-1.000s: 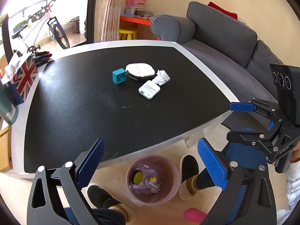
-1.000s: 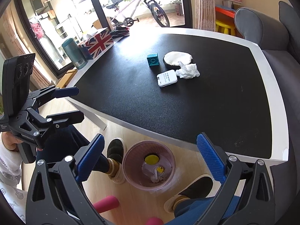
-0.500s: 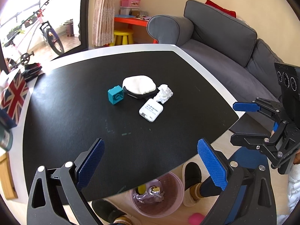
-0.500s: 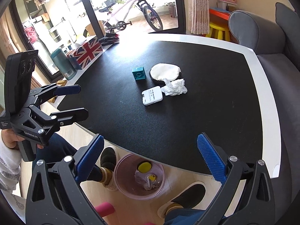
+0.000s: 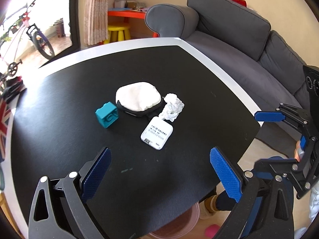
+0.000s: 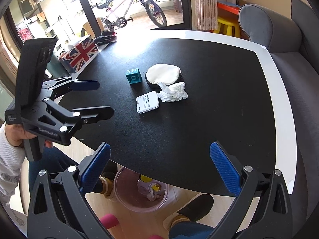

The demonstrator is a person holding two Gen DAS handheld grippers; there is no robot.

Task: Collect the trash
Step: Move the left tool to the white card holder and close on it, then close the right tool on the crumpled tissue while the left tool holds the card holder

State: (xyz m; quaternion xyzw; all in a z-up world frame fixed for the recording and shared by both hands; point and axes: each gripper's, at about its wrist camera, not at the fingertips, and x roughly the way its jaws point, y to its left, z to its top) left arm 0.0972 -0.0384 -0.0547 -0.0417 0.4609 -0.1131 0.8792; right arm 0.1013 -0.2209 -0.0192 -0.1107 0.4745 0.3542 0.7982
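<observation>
- The left claw [image 5: 159,171] hangs over the near edge of the black table [image 5: 59,139], jaws spread wide with nothing between them.
- The right claw [image 6: 159,169] is also spread wide and empty, over the table's near edge close to its near right corner.
- A crumpled white tissue [image 5: 172,109] lies near the middle of the table, touching the far corner of a flat white card-like device [image 5: 157,133] and just beside a white pouch with a black rim [image 5: 138,99].
- A small teal block [image 5: 107,115] stands just to the left of the pouch, apart from it.
- In the right wrist view, a pinkish translucent bin [image 6: 139,191] stands on the floor below the near table edge, with a yellow item and pale scraps inside.
- A grey sofa [image 5: 239,39] runs along the table's right edge.
- A Union Jack box [image 6: 79,53] sits at the far left edge.
</observation>
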